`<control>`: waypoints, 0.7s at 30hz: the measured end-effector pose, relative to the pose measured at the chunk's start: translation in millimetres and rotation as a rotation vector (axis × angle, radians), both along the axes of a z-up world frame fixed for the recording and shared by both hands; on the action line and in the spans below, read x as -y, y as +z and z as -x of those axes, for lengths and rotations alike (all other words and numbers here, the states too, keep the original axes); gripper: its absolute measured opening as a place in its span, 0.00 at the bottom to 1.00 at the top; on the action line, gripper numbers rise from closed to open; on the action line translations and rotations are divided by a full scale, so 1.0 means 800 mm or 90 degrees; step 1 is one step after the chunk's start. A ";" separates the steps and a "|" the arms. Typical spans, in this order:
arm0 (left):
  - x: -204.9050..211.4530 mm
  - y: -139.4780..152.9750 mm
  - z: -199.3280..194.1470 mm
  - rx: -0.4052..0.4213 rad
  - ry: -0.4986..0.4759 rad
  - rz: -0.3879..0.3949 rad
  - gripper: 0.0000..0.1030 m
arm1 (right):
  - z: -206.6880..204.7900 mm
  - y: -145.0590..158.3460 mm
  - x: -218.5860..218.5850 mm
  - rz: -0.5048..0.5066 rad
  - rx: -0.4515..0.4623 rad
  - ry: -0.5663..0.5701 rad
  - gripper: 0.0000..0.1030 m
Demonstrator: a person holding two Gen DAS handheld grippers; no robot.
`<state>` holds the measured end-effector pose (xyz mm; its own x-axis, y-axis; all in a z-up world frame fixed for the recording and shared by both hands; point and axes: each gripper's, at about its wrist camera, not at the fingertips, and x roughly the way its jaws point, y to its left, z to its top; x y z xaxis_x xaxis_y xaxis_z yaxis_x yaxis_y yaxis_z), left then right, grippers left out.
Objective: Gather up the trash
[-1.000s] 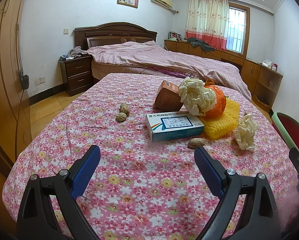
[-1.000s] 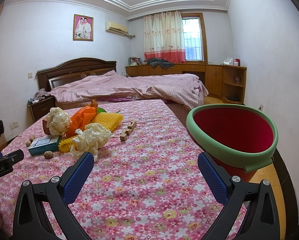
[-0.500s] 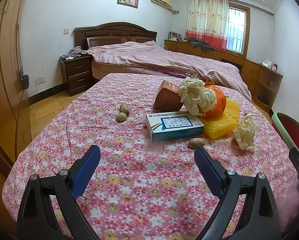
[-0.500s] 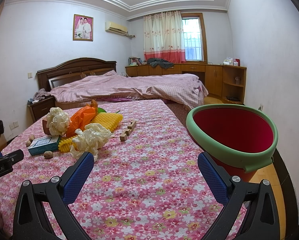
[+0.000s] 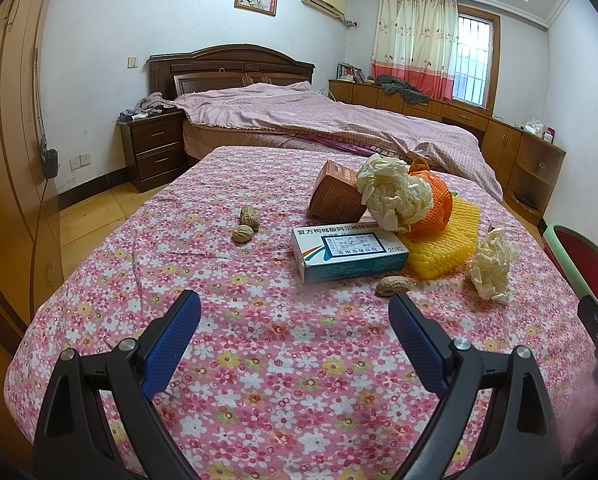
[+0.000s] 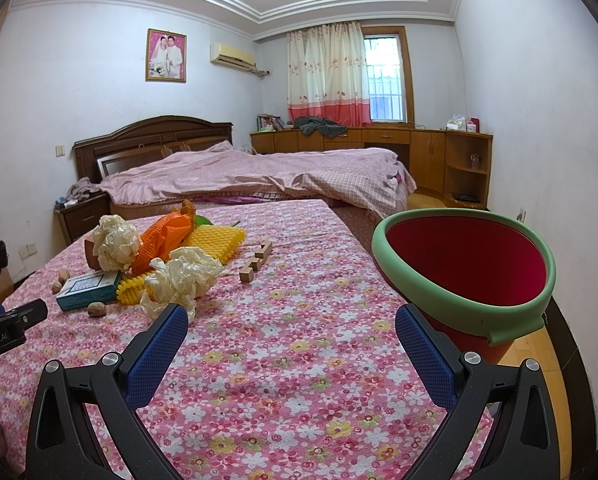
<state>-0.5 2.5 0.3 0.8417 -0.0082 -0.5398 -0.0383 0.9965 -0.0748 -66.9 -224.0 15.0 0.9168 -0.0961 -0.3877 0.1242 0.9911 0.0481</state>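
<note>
Both tools (image 5: 295, 312) (image 6: 291, 322) gape above the littered tablecloth (image 5: 259, 360)

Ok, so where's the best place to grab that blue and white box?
Probably across the box's short width, coming down from above with the left gripper. It lies flat on the cloth, long side facing the gripper, so its narrow width should fit the open jaws.

- My pads (image 5: 171, 344) look like blue, dimpled rubber.
- Printed cotton-like cloth (image 5: 259, 360) covers the table.
- Crumpled paper wad (image 5: 491, 264), matt.
- Glossy cardboard box (image 5: 349, 254).
</note>
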 end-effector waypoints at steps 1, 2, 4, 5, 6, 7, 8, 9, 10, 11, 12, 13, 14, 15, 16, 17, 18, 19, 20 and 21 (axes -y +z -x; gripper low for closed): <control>0.000 0.000 0.000 0.000 0.000 0.000 0.92 | 0.000 0.000 0.000 0.000 0.000 0.000 1.00; 0.000 0.000 0.000 0.000 0.000 0.000 0.92 | 0.000 0.000 0.000 0.000 0.000 0.000 1.00; 0.000 0.000 0.000 0.000 0.000 0.000 0.92 | 0.001 0.000 0.000 0.000 0.000 -0.001 1.00; 0.000 0.000 0.000 0.000 0.000 0.000 0.92 | 0.001 0.000 0.000 0.000 0.000 -0.001 1.00; 0.000 0.000 0.000 0.000 0.000 0.001 0.92 | 0.001 0.001 0.000 0.000 -0.001 -0.001 1.00; 0.000 0.000 0.000 0.000 0.000 0.001 0.92 | 0.001 0.001 0.000 0.000 -0.002 -0.001 1.00; 0.000 0.000 0.000 -0.002 0.001 0.000 0.92 | 0.001 0.001 0.000 0.000 -0.004 0.000 1.00; -0.001 0.000 0.000 -0.005 0.004 -0.001 0.92 | 0.001 0.001 0.000 0.000 -0.006 0.001 1.00; -0.001 0.001 0.000 -0.007 0.008 -0.004 0.92 | 0.000 0.001 0.000 0.000 -0.009 0.002 1.00; -0.001 0.001 0.000 -0.008 0.009 -0.006 0.92 | -0.001 0.001 0.000 0.000 -0.014 0.005 1.00; 0.000 0.001 -0.001 -0.009 0.009 -0.010 0.92 | -0.005 -0.001 0.000 0.000 -0.017 0.006 1.00; 0.001 0.002 -0.001 -0.011 0.006 -0.015 0.92 | -0.007 -0.001 0.001 -0.004 -0.024 0.008 1.00; 0.003 0.003 -0.003 -0.013 0.005 -0.020 0.92 | -0.008 0.000 0.003 -0.008 -0.029 0.011 1.00; 0.003 0.003 -0.005 -0.016 0.002 -0.022 0.92 | -0.011 0.000 0.005 -0.015 -0.039 0.015 1.00; 0.004 0.003 -0.008 -0.020 -0.003 -0.026 0.92 | -0.014 0.000 0.007 -0.021 -0.047 0.017 1.00; 0.005 0.003 -0.012 -0.024 -0.008 -0.029 0.92 | -0.019 0.000 0.007 -0.026 -0.053 0.017 1.00; 0.006 0.004 -0.016 -0.030 -0.011 -0.032 0.92 | -0.018 0.000 0.011 -0.036 -0.065 0.018 1.00; 0.006 0.006 -0.022 -0.040 -0.014 -0.029 0.92 | -0.020 0.002 0.013 -0.043 -0.074 0.018 1.00; 0.005 0.007 -0.027 -0.046 -0.016 -0.024 0.92 | -0.023 0.003 0.015 -0.050 -0.084 0.018 1.00; 0.004 0.008 -0.033 -0.055 -0.018 -0.016 0.92 | -0.025 0.005 0.015 -0.055 -0.091 0.018 1.00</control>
